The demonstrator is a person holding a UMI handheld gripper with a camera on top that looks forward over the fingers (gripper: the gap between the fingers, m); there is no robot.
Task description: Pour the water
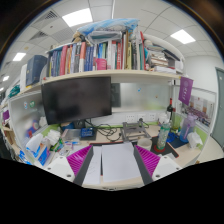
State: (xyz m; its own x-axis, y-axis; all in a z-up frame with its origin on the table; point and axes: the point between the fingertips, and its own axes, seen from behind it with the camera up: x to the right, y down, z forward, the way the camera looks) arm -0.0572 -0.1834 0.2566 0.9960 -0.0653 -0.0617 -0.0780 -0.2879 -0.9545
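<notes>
Between my two fingers, at 6 o'clock, lies a bare patch of white desk top (112,165) and nothing else. I read the gripper (112,160) as wide open and empty, its magenta ribbed pads (77,160) facing each other across the gap.

Desk beyond is cluttered. At 9 to 10 o'clock stands a black flat monitor (76,99), screen dark. Above it, at 12 o'clock, a white shelf packed with upright books (95,55).

At 3 o'clock, past the right finger, stands a dark bottle with a red cap (170,108), with a greenish clear plastic bottle (163,135) just beside it. I take one of these for the water vessel, but I cannot tell which, nor see any cup to pour into.

Handling, as judgement only:
- the plastic bottle would be light and slick, with walls that give under pressure; liquid level unreadable
- the dark bottle looks stiffer, likely heavier
- either one: I would take hold across the body around mid-height, below the shoulder, fingers square to it, then tilt slowly
- neighbours stand close, so a sideways approach risks knocking one over
</notes>
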